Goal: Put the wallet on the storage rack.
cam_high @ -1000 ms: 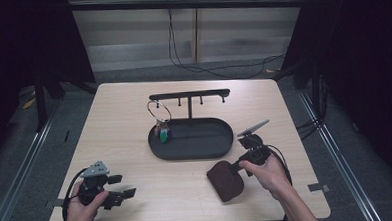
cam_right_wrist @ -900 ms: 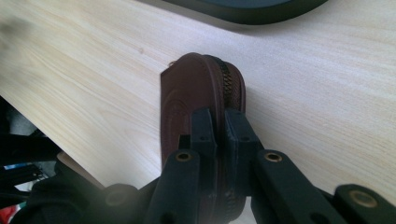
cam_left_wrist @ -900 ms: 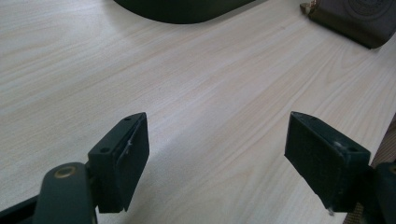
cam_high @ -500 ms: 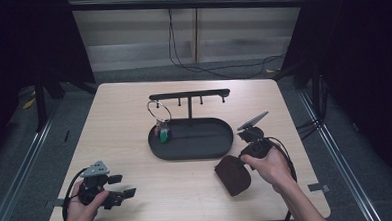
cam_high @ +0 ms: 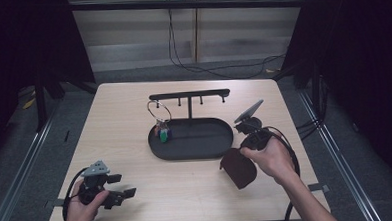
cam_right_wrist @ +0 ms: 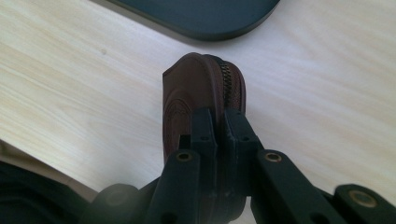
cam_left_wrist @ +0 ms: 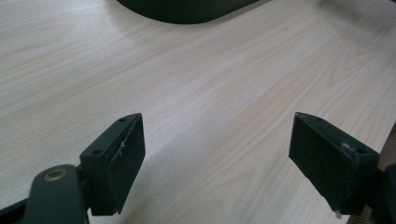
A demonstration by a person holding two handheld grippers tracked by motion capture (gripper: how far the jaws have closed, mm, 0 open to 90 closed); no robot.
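Note:
A dark brown zipped pouch [cam_high: 239, 167] hangs above the table's right front part, clamped edge-on in my right gripper [cam_high: 248, 150]. Seen from the right gripper view, the jaws pinch the pouch [cam_right_wrist: 201, 93] near its zipper, lifted clear of the wood. My left gripper [cam_high: 118, 190] rests at the front left corner in a hand, jaws wide apart; the left gripper view has its fingers [cam_left_wrist: 114, 163] over bare tabletop with nothing between them. A black oval tray [cam_high: 205, 147] sits mid-table with a hook rack [cam_high: 189, 96] rising from it. A key ring with coloured tags [cam_high: 160, 127] hangs from the rack.
Cables trail from both grippers across the table's front corners. The tray's rim [cam_right_wrist: 205, 32] lies just beyond the pouch in the right gripper view. Bare wood spreads between the two hands and behind the rack. The table's front edge is close under both forearms.
My right gripper has risen with the pouch and shifted slightly toward the tray; the pouch has come off the table and now hangs edge-on. The left gripper has stayed put.

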